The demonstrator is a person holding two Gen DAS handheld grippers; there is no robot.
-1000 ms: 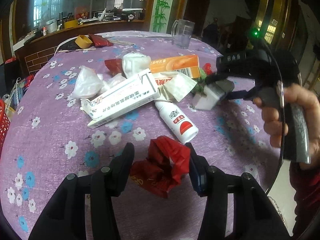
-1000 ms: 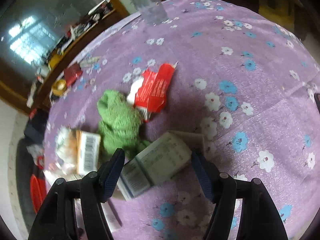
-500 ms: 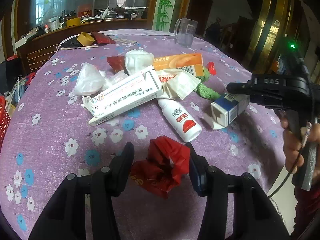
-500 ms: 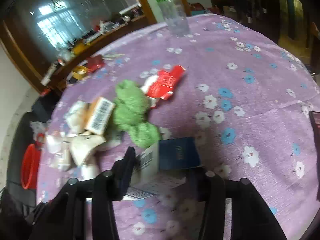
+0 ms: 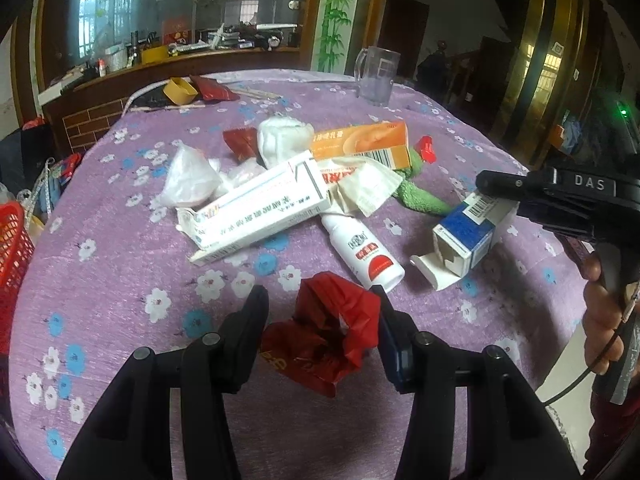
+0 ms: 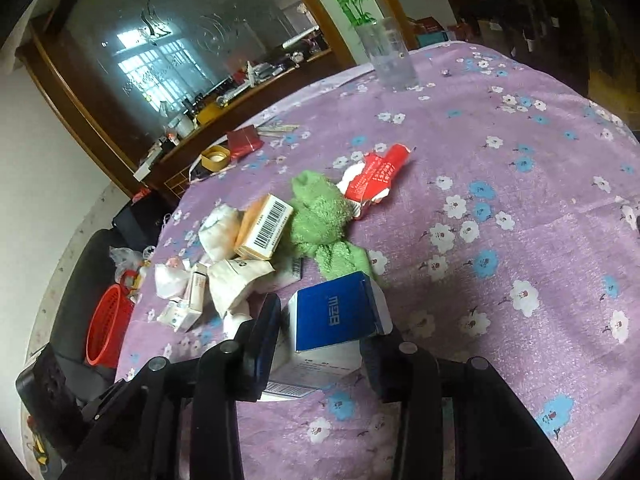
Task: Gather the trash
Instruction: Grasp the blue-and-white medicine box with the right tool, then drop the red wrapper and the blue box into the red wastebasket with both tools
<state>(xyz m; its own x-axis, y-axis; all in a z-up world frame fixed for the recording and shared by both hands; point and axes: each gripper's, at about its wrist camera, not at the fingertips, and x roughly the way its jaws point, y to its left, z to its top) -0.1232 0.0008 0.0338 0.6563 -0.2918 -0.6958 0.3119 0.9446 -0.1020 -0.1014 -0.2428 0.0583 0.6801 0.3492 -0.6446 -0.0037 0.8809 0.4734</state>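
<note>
My left gripper [image 5: 320,316] is shut on a crumpled red wrapper [image 5: 328,336] just above the purple flowered cloth. My right gripper [image 6: 326,328] is shut on a blue and white carton [image 6: 336,316], whose end flap hangs open; it also shows in the left wrist view [image 5: 468,236], held at the right of the trash pile. The pile holds a long white box [image 5: 260,204], an orange box [image 5: 360,146], a white bottle with a red band [image 5: 364,248], white tissue wads [image 5: 188,180], a green cloth [image 6: 320,216] and a red packet [image 6: 376,180].
A clear glass mug [image 5: 378,76] stands at the far side of the round table [image 6: 520,240]. A yellow tape roll [image 5: 180,90] and a dark red packet [image 5: 212,88] lie at the far left. A red basket [image 6: 108,328] stands on the floor left of the table.
My right gripper took the blue and white carton from beside the green cloth and lifted it back toward the table's right edge. My left gripper kept hold of the red wrapper, almost still.
</note>
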